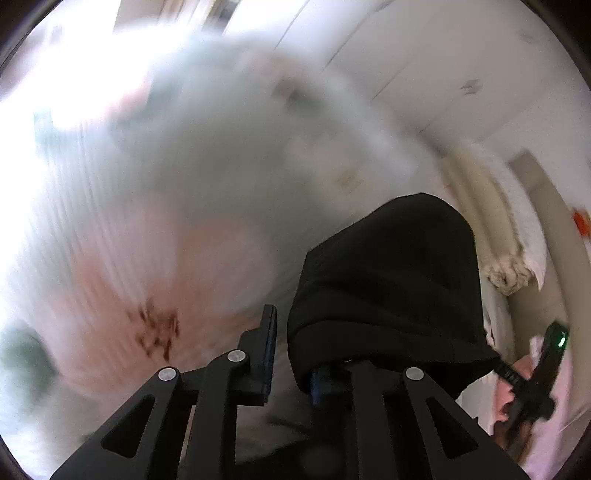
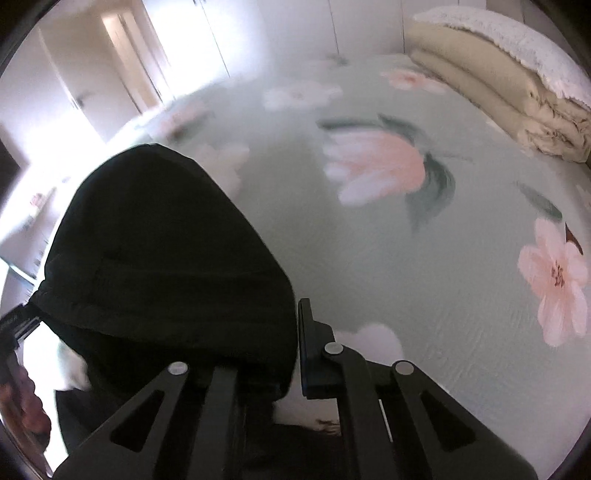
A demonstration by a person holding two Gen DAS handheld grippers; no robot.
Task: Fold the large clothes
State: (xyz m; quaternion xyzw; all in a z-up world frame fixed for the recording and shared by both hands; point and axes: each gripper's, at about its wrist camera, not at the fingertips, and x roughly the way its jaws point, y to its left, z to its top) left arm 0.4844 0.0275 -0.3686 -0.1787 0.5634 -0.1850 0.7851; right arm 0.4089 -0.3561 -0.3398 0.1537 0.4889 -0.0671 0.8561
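A large black garment (image 1: 391, 288) hangs between both grippers above the bed. In the left wrist view it drapes over the right finger of my left gripper (image 1: 291, 354), and the left finger (image 1: 267, 347) stands bare beside it. In the right wrist view the same garment (image 2: 166, 258) covers the left finger of my right gripper (image 2: 295, 354), with the right finger (image 2: 308, 347) bare. Each gripper is shut on an edge of the cloth. The other gripper (image 1: 539, 373) and the hand on it show at the lower right of the left wrist view.
The bed (image 2: 406, 258) has a pale green sheet with pink flowers. A folded beige quilt (image 2: 487, 92) under a white blanket lies at its far right. White wardrobe doors (image 2: 295, 29) stand behind. The left wrist view is strongly blurred.
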